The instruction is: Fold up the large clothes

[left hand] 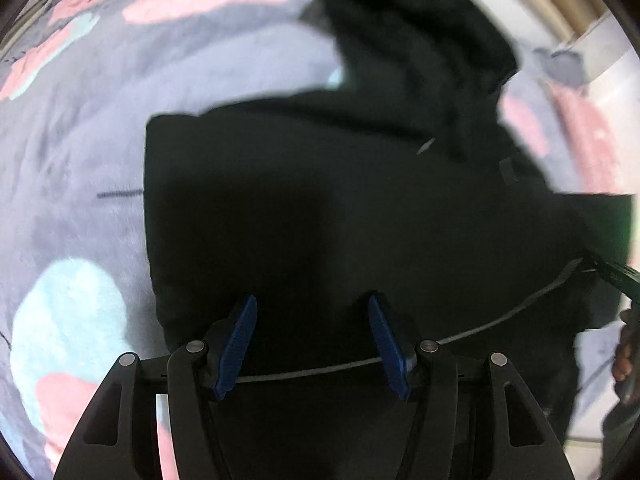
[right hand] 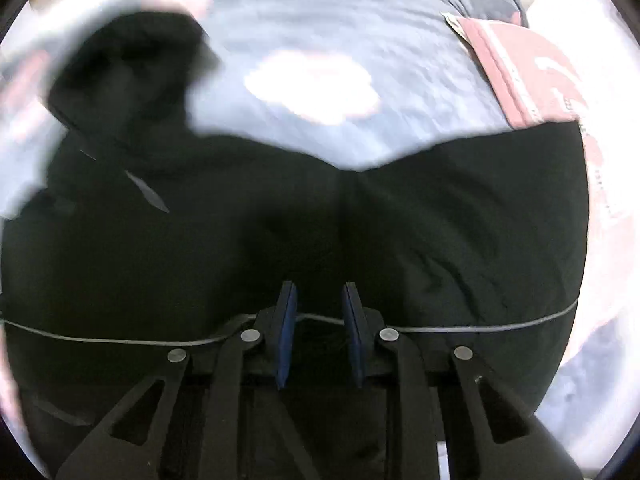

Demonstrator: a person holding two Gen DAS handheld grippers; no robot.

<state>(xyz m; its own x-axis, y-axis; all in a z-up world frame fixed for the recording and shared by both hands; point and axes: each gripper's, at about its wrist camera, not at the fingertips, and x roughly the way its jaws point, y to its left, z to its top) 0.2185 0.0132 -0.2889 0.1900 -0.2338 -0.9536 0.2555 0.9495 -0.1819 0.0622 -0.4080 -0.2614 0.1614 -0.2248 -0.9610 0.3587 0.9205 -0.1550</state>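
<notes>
Where it lies spread, the black hoodie (left hand: 320,200) looks rumpled.

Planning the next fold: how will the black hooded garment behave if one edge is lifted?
The black hooded garment will likely be floppy: it lies creased on the patterned blanket, its hood slumped. It probably has some weight, since the fabric looks thick. It may drag rather than slide, as the blanket looks fuzzy.
</notes>
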